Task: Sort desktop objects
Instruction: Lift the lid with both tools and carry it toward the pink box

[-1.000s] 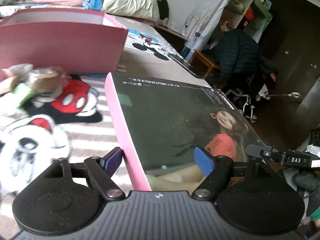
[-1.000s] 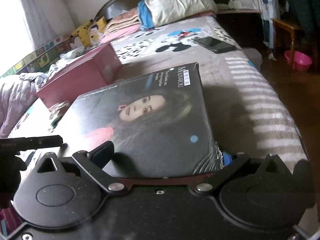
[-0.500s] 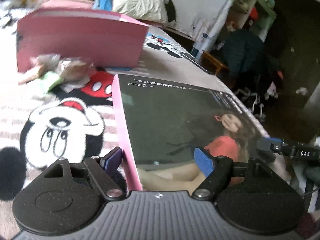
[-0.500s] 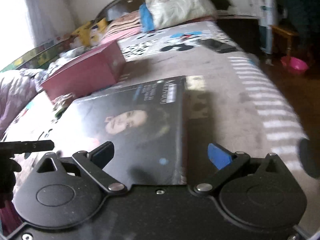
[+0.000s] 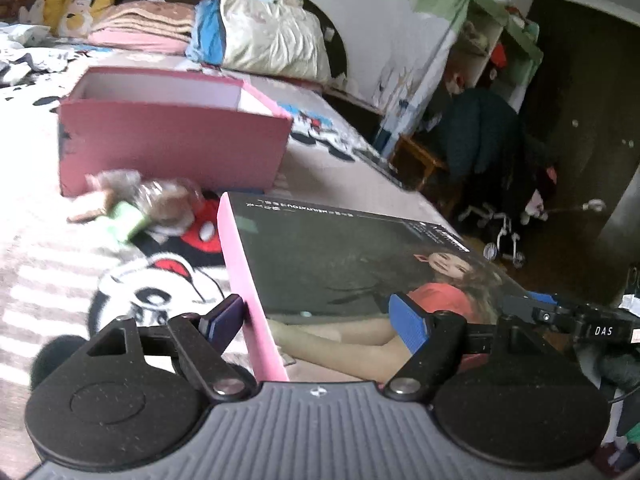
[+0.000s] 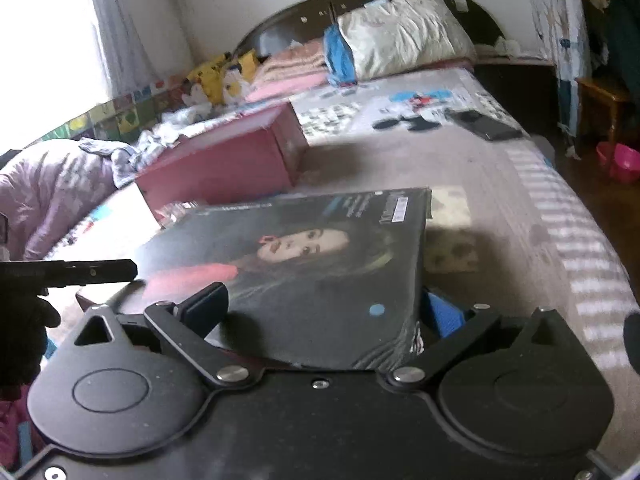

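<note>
A flat box lid [image 5: 344, 256] with a dark photo of a girl and pink sides is held above the bed; it also shows in the right wrist view [image 6: 312, 264]. My left gripper [image 5: 316, 320] straddles its near left corner, one finger outside the pink wall, one on top. My right gripper [image 6: 324, 312] straddles its right corner, its blue finger [image 6: 440, 312] under the edge. The open pink box [image 5: 168, 140] stands beyond, also seen in the right wrist view [image 6: 224, 164]. Wrapped snacks [image 5: 132, 204] lie in front of it.
The bed has a Mickey Mouse cover [image 5: 152, 280]. Pillows and folded blankets [image 6: 384, 48] are at the headboard. A dark phone-like slab [image 6: 488, 126] lies on the bed's right side. A stool and pink basin [image 6: 620, 160] stand on the floor beyond the right edge.
The lid has been raised and moved; the right gripper's blue finger, free half a second ago, is now under the lid's edge again. The left view has tilted up toward the pink box.
</note>
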